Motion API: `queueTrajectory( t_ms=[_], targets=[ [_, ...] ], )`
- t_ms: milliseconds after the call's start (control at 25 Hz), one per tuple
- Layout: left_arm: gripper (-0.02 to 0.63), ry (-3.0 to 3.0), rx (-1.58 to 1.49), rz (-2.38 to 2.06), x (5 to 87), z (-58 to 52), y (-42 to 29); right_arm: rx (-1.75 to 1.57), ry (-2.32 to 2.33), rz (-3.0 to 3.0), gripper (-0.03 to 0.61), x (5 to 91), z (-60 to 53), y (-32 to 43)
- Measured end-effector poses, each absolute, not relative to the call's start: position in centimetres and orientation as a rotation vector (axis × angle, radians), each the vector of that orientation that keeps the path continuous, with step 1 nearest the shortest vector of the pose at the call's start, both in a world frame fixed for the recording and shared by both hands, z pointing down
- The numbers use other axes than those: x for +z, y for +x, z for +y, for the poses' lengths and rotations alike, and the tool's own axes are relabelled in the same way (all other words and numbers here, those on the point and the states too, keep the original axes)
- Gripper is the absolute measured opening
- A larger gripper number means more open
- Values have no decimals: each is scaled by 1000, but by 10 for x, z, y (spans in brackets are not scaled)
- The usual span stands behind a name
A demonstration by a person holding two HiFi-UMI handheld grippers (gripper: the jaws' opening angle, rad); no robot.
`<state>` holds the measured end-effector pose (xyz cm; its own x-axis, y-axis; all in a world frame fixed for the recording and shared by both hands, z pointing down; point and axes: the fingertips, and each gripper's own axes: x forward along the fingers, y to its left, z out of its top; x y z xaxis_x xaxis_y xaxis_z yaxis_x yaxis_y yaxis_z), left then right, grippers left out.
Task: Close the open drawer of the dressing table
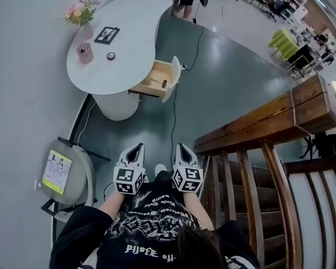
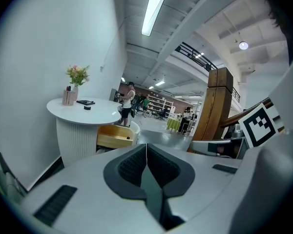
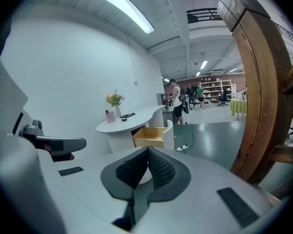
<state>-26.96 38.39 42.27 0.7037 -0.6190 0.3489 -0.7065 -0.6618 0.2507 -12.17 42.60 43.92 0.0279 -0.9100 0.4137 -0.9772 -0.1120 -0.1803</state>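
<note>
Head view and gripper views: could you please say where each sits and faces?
Head view: on the person's head, looking steeply down at the dressing table and open drawer; shows left gripper, right gripper, shirt.
Left gripper view: on that gripper, along its shut jaws toward the dressing table; right gripper at right.
Right gripper view: likewise; left gripper at left.
Both gripper views share the open drawer.

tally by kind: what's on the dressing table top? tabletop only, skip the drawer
vase of flowers: 1
black frame lying flat: 1
pink holder: 1
small round dark item: 1
total: 4
</note>
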Motion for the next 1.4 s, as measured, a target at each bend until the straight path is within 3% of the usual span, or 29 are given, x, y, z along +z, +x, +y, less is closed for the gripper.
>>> queueTrajectory(
  t_ms=[520, 1400],
  targets=[
    [26, 2528, 377, -1092, 430, 345, -264, 699, 2122, -2012, 26, 450, 381, -105],
    [26, 2437, 469, -1181, 447, 211, -142, 771, 1933, -2131, 26, 470, 233, 16]
  ],
)
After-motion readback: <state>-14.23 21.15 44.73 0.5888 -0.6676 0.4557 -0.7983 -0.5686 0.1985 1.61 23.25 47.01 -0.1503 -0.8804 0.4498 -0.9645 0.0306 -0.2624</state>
